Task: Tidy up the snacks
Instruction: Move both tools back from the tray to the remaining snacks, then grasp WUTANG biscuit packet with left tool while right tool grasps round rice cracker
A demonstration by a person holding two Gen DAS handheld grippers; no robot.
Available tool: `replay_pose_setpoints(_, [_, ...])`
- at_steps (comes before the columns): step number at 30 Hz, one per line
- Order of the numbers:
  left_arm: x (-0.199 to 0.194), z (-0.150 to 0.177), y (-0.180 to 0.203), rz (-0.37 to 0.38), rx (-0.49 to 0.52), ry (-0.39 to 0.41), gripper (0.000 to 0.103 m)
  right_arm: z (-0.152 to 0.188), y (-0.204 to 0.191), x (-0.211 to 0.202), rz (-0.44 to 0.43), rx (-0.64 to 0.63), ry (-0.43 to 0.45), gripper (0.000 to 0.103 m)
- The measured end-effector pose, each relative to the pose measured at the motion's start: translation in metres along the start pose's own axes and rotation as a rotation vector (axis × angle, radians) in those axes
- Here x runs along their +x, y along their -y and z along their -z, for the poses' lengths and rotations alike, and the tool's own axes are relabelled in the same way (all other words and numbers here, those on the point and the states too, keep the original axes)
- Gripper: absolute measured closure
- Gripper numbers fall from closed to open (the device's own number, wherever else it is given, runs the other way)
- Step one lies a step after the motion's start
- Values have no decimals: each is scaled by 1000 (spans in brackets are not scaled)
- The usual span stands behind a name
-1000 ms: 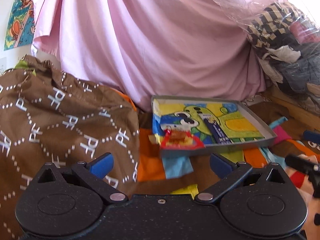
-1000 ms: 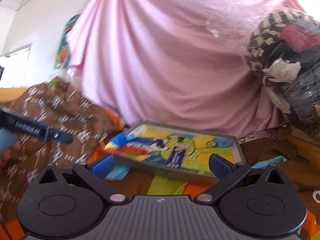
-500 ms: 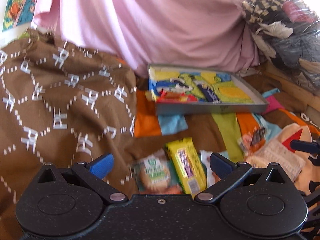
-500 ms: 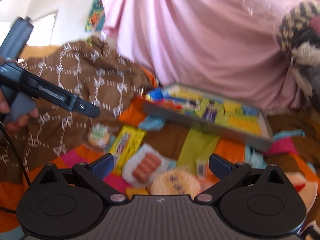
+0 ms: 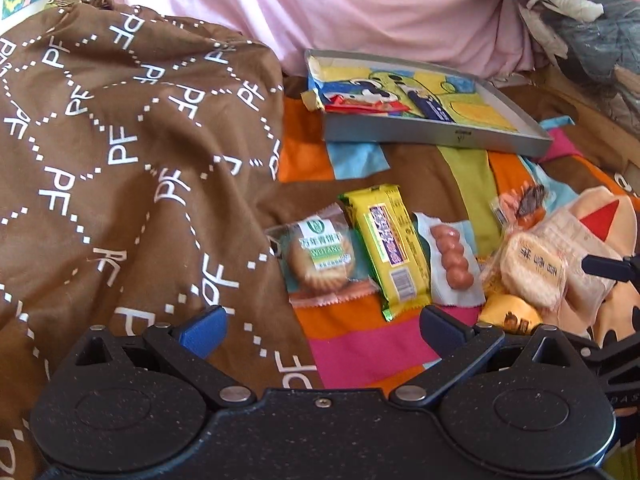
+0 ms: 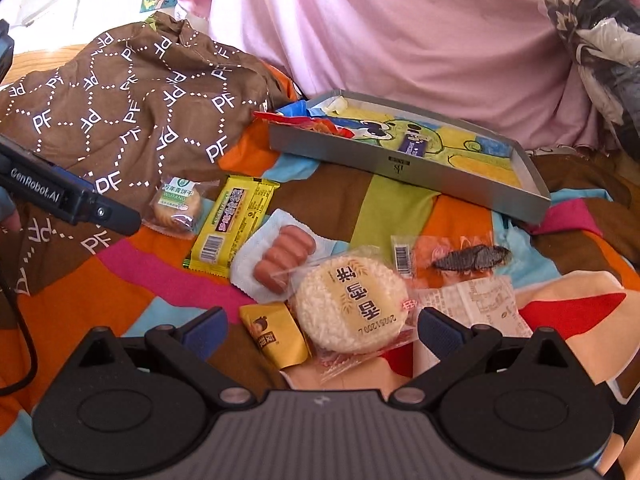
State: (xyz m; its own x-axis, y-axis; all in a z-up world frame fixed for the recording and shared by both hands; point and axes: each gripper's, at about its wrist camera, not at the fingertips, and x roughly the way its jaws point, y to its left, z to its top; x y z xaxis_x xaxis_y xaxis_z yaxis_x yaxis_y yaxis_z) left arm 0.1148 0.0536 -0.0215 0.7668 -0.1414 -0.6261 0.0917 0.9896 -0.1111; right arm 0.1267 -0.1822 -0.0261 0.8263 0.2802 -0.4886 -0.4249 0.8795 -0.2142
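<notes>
My left gripper (image 5: 322,330) hangs over the patchwork bedspread (image 5: 360,352) with its blue-padded fingers (image 5: 202,330) spread wide and nothing between them; the same goes for my right gripper (image 6: 322,328), whose fingers (image 6: 440,330) stand wide apart and empty above the near edge of the snack pile. The snacks lie loose on the bedspread in a rough row. Farthest to my left is a round biscuit in a clear wrapper with a green label (image 5: 322,258), right at the hem of the brown blanket printed with "PF" (image 5: 120,152). Just beside it is a long yellow bar (image 5: 390,248), and touching that a white packet of small sausages (image 5: 450,258). Through the right wrist camera I see a round rice cracker in clear film (image 6: 352,306) lying directly ahead between my fingers, overlapping the corner of the sausage packet, with a small golden-yellow packet (image 6: 276,338) tucked against its left side. Past the cracker to the right lies a clear packet holding something dark and flat (image 6: 460,258), and nearer to me a pale printed wrapper (image 6: 476,304). Farther back, the shallow grey box (image 6: 400,160) with a cartoon-printed floor rests on the bedspread in front of a pink sheet (image 6: 400,32); a red and blue wrapper (image 5: 360,104) sits at its left end and a small dark blue packet (image 6: 414,145) lies near the middle.
</notes>
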Motion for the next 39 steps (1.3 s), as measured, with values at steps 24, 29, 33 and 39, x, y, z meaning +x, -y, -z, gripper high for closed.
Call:
replay_pose_setpoints(24, [47,-23,10,-64,153,-45,1,-16,8,40,17,-64,-15,0])
replay_pose_setpoints(29, [56,-32,11,-68,157,-22,1,-16,11,51,17,-37,-26,0])
replay_pose_setpoints(33, [64,-34,20,-63,209,-30,7,-13,10,56,12,-25,-32,0])
replay_pose_setpoints(39, [72,-32,22,-19,203,-45,15,-8,6,56,7,-30,-13,0])
